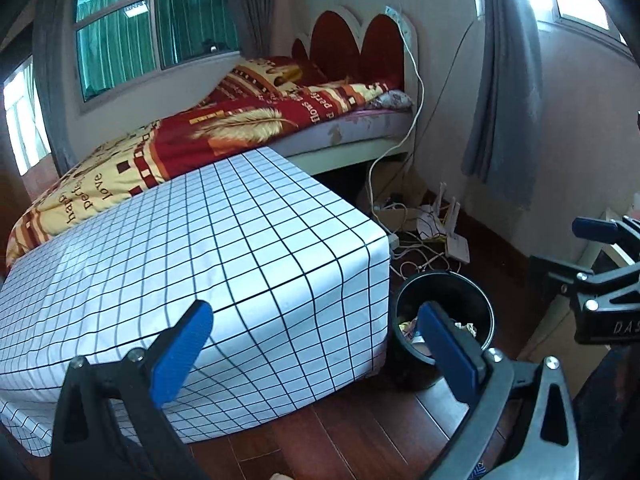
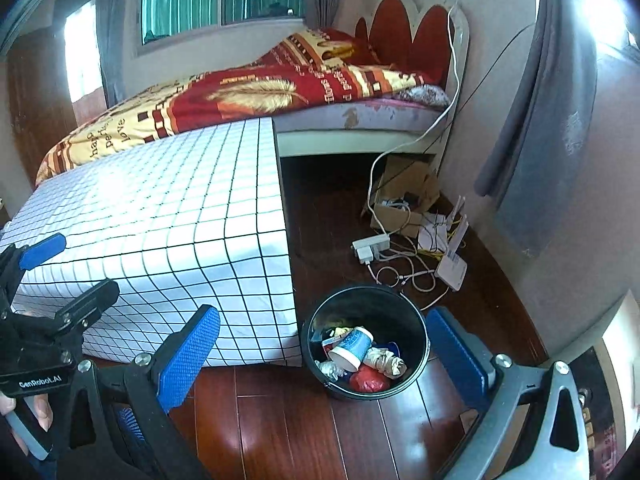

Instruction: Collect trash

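A black round bin [image 2: 416,364] stands on the wooden floor beside the corner of a table draped in a white checked cloth [image 2: 180,220]. It holds a white and blue cup [image 2: 352,346], crumpled paper [image 2: 386,362], a red wad [image 2: 370,380] and other scraps. My right gripper [image 2: 324,344] is open and empty, hovering above and in front of the bin. My left gripper [image 1: 316,340] is open and empty, over the table's front corner; the bin [image 1: 476,292] lies by its right finger. Each gripper shows at the edge of the other's view.
A bed with a red and yellow quilt [image 1: 200,132] stands behind the table. A cardboard box [image 2: 404,196], a power strip [image 2: 370,246], tangled cables [image 2: 408,274] and a white router [image 2: 452,268] lie on the floor by the wall. Grey curtains [image 2: 532,120] hang at right.
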`<state>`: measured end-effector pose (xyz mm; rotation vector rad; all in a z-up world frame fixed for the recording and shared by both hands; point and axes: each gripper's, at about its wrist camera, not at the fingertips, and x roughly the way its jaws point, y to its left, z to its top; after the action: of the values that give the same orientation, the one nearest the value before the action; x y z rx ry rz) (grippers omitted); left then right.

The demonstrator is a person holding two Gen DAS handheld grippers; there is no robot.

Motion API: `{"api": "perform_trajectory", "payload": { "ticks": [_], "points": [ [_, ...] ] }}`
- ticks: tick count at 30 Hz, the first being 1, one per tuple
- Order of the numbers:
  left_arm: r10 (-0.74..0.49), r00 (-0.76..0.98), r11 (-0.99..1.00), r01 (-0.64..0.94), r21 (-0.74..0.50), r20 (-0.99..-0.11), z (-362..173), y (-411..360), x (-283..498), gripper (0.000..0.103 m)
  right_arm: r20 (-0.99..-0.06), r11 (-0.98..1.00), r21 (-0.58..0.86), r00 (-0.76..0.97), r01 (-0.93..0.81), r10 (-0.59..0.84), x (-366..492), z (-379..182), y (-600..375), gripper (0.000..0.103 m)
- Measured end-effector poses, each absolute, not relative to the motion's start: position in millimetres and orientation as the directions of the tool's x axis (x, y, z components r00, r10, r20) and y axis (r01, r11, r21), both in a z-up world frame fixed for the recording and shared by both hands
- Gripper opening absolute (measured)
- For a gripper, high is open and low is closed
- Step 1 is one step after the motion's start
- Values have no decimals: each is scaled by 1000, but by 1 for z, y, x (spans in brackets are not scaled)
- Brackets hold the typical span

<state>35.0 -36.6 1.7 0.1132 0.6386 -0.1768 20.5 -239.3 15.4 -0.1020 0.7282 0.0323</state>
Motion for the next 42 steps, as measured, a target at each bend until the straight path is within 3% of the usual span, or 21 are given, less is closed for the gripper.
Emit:
{"api": "perform_trajectory", "payload": {
  "ticks": [14, 42],
  "points": [
    [-159, 830, 976, 215, 43, -535, 32, -36, 9, 103, -594, 995, -84, 804, -51, -9, -23, 51, -234, 103],
    [-167, 841, 971, 231, 61, -515, 36, -43, 6, 103, -581, 996, -80, 814, -27, -24, -24, 56, -244, 103]
  ]
}}
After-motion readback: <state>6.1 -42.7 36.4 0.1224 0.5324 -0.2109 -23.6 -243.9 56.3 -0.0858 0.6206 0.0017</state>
